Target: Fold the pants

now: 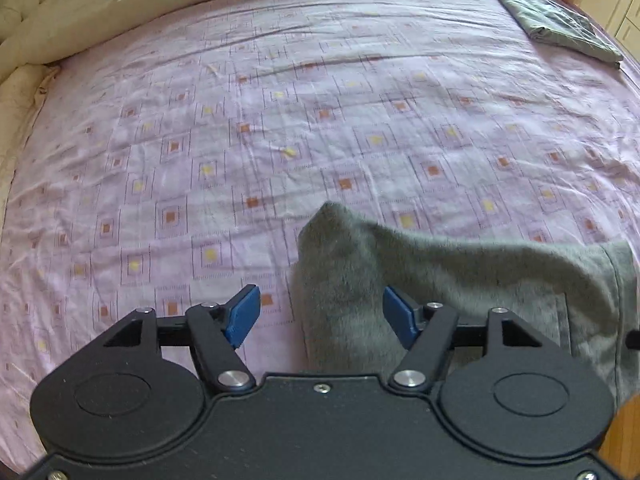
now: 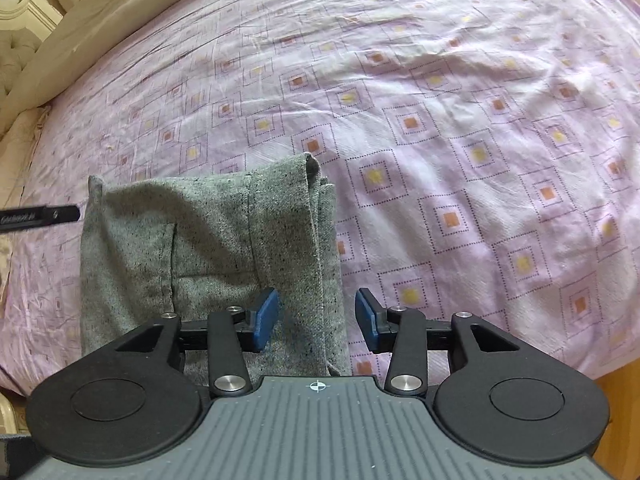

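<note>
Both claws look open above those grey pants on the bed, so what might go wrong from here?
Two things, likely. The grey pants lie near the edge of the bed, so a tug might drag them off. The upper layer at the left gripper bulges rather than lying flat, so the fold may loosen or set crooked. The right gripper straddles the layered edge; closing there may catch only some layers.

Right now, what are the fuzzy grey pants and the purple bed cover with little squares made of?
The grey speckled pants look like soft knitted jersey, maybe cotton: a matte, fuzzy surface with dark flecks and stitched seams. The pale purple bed sheet with orange and yellow squares looks like thin woven cotton or a blend: smooth, matte and finely creased. The fibre can't be told for sure.
</note>
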